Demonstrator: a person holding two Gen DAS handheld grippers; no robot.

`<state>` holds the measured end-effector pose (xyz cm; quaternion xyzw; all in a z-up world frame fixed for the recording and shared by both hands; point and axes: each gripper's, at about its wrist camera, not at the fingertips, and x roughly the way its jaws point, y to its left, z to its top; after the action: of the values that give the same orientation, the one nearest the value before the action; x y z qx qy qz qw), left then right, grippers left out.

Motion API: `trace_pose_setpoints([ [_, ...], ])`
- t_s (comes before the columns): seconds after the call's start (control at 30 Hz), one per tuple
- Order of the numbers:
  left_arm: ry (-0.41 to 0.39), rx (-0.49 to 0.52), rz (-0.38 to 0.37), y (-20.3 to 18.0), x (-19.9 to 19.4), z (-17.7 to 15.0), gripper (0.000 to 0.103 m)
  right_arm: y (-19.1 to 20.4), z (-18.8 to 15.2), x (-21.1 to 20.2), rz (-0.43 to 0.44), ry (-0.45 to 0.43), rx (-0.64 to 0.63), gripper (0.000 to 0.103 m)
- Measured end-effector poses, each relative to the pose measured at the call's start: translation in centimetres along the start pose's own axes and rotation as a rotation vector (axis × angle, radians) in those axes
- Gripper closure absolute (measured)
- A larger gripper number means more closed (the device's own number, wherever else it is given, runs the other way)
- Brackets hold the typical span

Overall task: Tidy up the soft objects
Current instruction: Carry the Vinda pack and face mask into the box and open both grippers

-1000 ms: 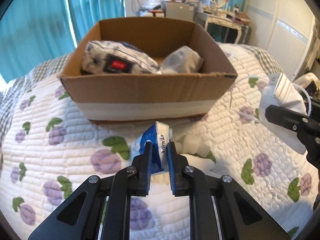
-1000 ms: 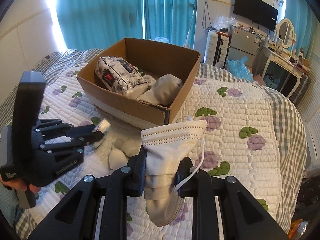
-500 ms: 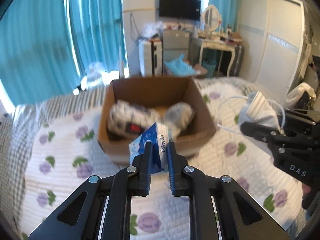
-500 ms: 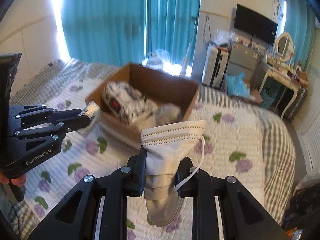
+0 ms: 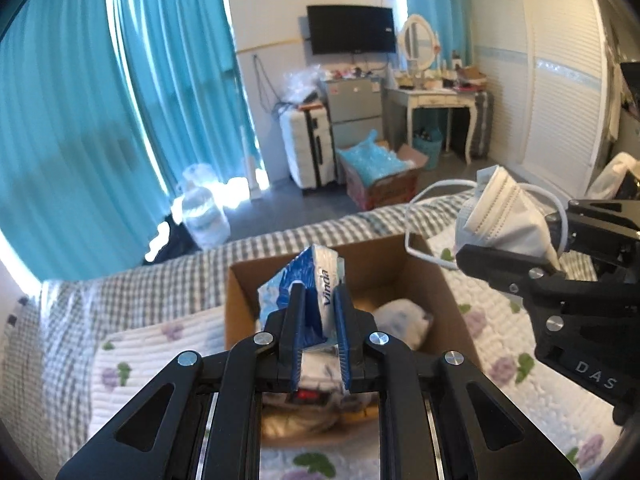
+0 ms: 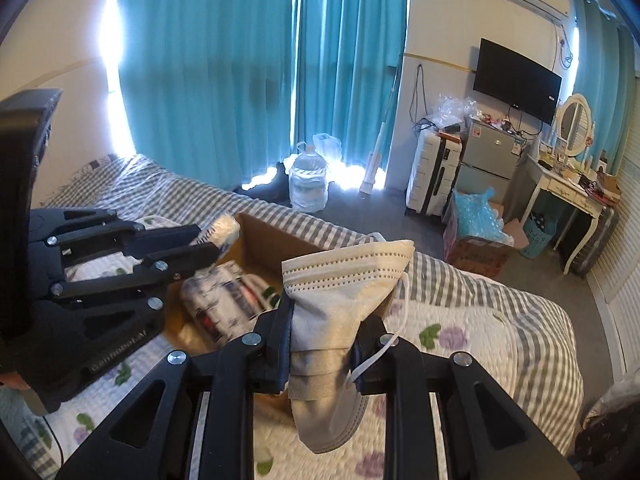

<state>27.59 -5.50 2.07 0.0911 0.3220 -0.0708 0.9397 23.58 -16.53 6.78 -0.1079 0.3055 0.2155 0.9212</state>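
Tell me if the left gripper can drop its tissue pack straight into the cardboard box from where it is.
Probably yes. The left gripper holds the tissue pack over the open cardboard box, nothing between them; the right gripper with its mask stays off to the side.

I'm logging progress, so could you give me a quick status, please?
Left tongs shut on tissue pack, right tongs on face mask. Both above cardboard box. Nothing blocking.

The cardboard box (image 5: pixel 424 280) is half hidden behind the left hand-held gripper (image 5: pixel 318 332); the patterned pouch (image 6: pixel 224 304) inside is blurred, its label unreadable.
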Motion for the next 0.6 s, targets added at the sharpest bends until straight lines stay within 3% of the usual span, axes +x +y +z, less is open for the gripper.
trace_pose_setpoints([
  [0.23,0.029,0.014,-0.009,0.8,5.3,-0.7,0.08,-1.8,0.3,5.8,0.001,0.048,0.003,0.081],
  [0.3,0.04,0.026,0.017,0.8,6.2,-1.0,0.067,-2.2,0.3,6.9,0.016,0.058,0.011,0.081],
  [0.37,0.023,0.024,0.053,0.9,6.2,-1.4,0.039,-2.5,0.3,8.3,0.022,0.065,0.021,0.081],
  [0.4,0.011,0.022,0.066,1.0,6.0,-1.5,0.035,-2.6,0.2,8.6,0.022,0.067,0.024,0.081],
  [0.6,-0.019,-0.034,0.076,3.1,4.5,-1.7,0.034,-2.7,0.5,10.3,0.047,0.08,0.052,0.081],
])
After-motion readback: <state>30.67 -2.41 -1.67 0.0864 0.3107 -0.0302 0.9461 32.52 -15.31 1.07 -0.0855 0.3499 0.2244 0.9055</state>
